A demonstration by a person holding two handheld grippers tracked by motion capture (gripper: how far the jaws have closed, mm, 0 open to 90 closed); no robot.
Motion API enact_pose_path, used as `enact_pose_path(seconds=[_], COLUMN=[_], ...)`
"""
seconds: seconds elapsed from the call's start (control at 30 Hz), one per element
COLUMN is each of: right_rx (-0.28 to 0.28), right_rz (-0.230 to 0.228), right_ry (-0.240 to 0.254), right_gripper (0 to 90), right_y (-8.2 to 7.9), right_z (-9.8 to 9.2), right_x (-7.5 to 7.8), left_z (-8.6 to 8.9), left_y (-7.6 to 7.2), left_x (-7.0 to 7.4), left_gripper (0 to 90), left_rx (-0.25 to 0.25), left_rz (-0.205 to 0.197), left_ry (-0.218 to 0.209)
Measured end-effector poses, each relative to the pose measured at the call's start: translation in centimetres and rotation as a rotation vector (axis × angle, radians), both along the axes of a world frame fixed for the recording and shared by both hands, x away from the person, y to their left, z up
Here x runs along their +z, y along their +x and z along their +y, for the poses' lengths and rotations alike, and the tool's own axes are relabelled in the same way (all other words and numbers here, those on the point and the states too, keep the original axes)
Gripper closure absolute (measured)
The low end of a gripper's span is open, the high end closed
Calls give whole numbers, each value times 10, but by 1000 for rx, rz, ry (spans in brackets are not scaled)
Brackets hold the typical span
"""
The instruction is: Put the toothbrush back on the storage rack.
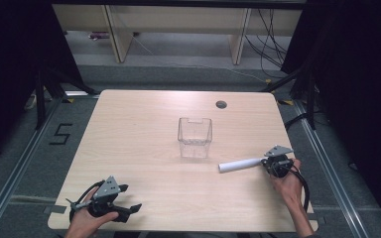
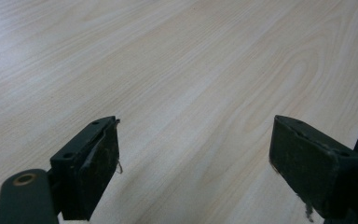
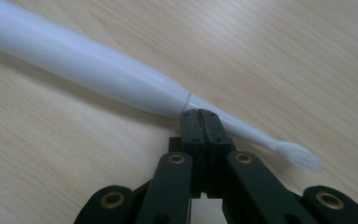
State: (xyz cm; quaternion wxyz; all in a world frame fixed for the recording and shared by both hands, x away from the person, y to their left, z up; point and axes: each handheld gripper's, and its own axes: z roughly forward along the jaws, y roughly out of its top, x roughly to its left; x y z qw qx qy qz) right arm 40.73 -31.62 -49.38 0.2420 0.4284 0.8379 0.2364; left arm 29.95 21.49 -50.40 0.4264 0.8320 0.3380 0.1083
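Observation:
A white electric toothbrush point(image 1: 238, 164) lies on the wooden table point(image 1: 144, 124) right of centre, thick handle point(image 3: 98, 70) pointing toward the middle and bristle head point(image 3: 300, 156) at the other end. My right gripper point(image 1: 266, 161) is shut, jaws pressed flat together. Its tips point(image 3: 200, 114) rest against the thin neck just past the handle's collar, and the brush runs crosswise to them, not between them. My left gripper point(image 1: 131, 197) stands open near the front left edge over bare wood, with nothing between its fingers point(image 2: 193, 163).
A clear plastic container point(image 1: 195, 136) stands upright in the middle of the table, a short way left of and beyond the toothbrush's handle end. A round cable hole point(image 1: 221, 104) sits near the far edge. Dark curtains and rails flank the table.

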Motion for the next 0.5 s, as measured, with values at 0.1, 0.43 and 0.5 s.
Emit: enact_pose_path(seconds=[0.1, 0.43, 0.5], right_rx=[-2, 33, 21], right_rz=[3, -17, -7], right_ry=[-6, -9, 5], right_gripper=[900, 900, 900], right_y=[4, 24, 26], right_z=[1, 7, 11], right_x=[0, 0, 2], left_z=[0, 0, 0], left_y=[0, 0, -1], left_x=[0, 0, 0], left_gripper=[153, 155, 155], left_rx=[2, -8, -7], left_rz=[-2, 2, 2], left_ry=[-1, 5, 4])
